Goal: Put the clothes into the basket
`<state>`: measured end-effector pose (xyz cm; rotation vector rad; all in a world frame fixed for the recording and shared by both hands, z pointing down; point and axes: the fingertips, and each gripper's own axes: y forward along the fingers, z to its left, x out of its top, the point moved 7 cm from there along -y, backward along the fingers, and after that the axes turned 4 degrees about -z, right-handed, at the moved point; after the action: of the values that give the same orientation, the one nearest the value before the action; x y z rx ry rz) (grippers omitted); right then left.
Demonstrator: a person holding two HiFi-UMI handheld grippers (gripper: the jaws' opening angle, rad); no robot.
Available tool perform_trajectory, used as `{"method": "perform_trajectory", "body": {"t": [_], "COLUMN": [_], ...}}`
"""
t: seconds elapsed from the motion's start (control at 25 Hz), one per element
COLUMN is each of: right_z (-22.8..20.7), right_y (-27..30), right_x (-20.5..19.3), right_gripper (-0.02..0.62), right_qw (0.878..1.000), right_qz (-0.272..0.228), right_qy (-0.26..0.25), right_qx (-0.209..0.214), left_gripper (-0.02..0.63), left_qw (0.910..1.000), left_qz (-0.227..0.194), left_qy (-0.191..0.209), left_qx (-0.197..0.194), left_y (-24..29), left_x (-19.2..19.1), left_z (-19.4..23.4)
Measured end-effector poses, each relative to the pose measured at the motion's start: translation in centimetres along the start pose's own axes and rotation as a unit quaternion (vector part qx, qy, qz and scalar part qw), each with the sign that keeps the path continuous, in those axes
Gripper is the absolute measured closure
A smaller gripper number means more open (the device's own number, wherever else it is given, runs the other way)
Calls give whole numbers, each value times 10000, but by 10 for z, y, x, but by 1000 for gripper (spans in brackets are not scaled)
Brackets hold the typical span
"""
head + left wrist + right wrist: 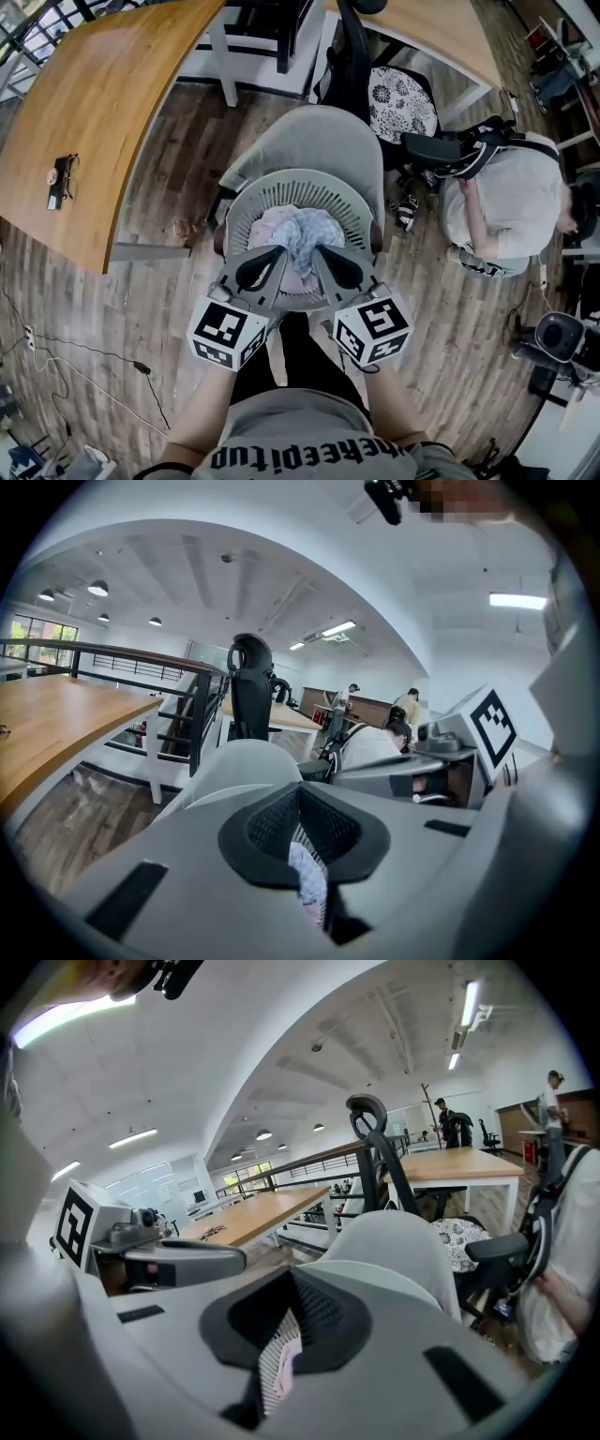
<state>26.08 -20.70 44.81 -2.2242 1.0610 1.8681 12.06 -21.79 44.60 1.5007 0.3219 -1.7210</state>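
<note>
Head view: clothes (pixel 298 239), crumpled pale pink and light blue heap, in round grey slatted basket (pixel 246 202) on chair (pixel 309 131). Left tongs (pixel 279 253), right tongs (pixel 321 253) both closed, empty.

Two grippers are showing at lower centre of the head view, the left gripper (pixel 281 251) and the right gripper (pixel 320 251), each bearing one marker cube: the left cube (pixel 230 333) and the right cube (pixel 373 328). One basket (pixel 281 183) is sitting at centre, carrying one heap of clothes (pixel 302 234), on one grey chair (pixel 309 136). Two wooden tables are appearing, the left table (pixel 103 112) and the upper-right table (pixel 441 28). One black office chair (pixel 398 98) is standing at upper right, and one seated person (pixel 506 211) is filling the right edge.
</note>
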Motion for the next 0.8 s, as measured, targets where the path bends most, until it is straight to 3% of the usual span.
{"method": "perform_trajectory", "body": {"t": [0.8], "right_z": [55], "right_y": [-32], "right_x": [31], "right_gripper": [584], "right_qw": [9939], "right_qz": [-692], "right_qy": [-95], "right_qx": [-859], "left_gripper": [592], "left_qw": [9897], "left_qz": [-196], "left_qy": [565], "left_qx": [-1304], "left_y": [-21], "left_x": [42], "left_z": [-9]}}
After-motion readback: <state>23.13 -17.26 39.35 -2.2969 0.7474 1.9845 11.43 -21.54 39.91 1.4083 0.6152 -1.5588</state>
